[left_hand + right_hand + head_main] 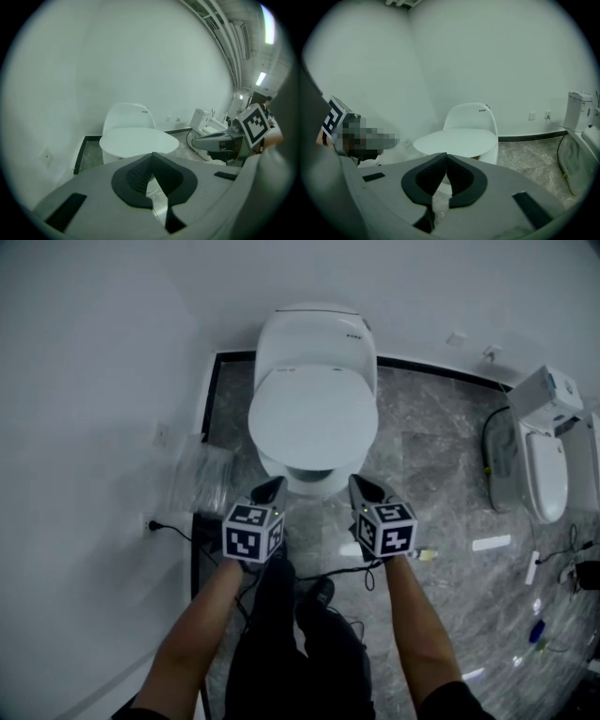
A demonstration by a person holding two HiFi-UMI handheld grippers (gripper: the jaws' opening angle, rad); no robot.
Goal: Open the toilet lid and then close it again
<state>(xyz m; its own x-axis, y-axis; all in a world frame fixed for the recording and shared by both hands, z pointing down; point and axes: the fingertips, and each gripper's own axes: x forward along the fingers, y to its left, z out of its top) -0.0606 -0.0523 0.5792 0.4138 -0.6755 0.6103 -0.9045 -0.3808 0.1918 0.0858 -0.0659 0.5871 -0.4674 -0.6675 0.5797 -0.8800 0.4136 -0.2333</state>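
Left tool, right tool near front of toilet lid

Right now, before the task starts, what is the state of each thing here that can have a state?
lid: down, closed over the bowl
left claw: shut, empty, short of the lid
right claw: shut, empty, short of the lid
plug: plugged in
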